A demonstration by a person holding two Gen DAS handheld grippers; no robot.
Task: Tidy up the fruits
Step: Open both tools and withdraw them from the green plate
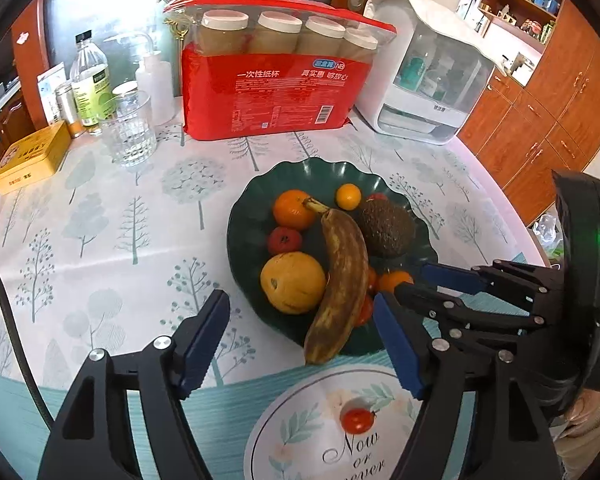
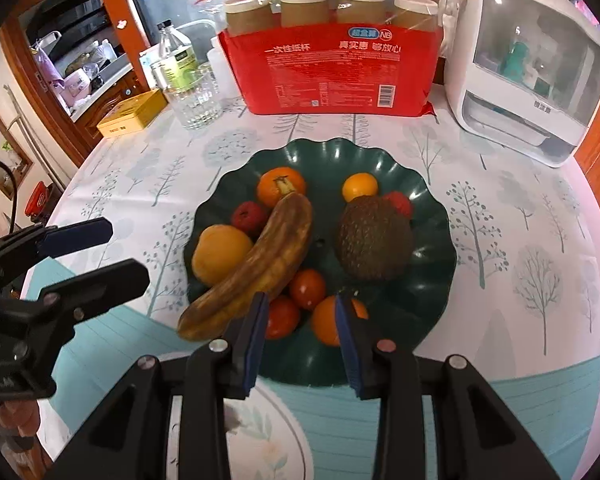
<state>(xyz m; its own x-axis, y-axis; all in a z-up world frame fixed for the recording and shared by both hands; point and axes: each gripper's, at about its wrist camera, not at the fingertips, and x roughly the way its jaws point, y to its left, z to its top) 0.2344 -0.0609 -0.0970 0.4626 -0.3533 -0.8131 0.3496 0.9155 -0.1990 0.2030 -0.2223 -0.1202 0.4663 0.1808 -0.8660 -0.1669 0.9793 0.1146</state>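
Observation:
A dark green scalloped plate (image 1: pixel 256 184) (image 2: pixel 428 208) holds an overripe banana (image 1: pixel 342 276) (image 2: pixel 268 256), an avocado (image 1: pixel 386 226) (image 2: pixel 374 240), a yellow orange (image 1: pixel 292 282) (image 2: pixel 220 254), tangerines (image 1: pixel 294 208) (image 2: pixel 282 184), small red fruits and tomatoes (image 2: pixel 308 288). One cherry tomato (image 1: pixel 358 420) lies alone on the white placemat circle. My left gripper (image 1: pixel 300 336) is open, hovering over the plate's near edge. My right gripper (image 2: pixel 302 320) is open and empty over the plate's front, above a tomato and a small orange (image 2: pixel 328 326); it shows at the right of the left wrist view (image 1: pixel 412 280).
Behind the plate stand a red pack of paper cups (image 1: pixel 276 92) (image 2: pixel 340 72), a white appliance (image 1: pixel 424 76) (image 2: pixel 528 60), a glass tumbler (image 1: pixel 128 128) (image 2: pixel 196 100), bottles (image 1: pixel 90 80) and a yellow tin (image 1: pixel 32 156) (image 2: pixel 134 114). The round table's edge curves close on both sides.

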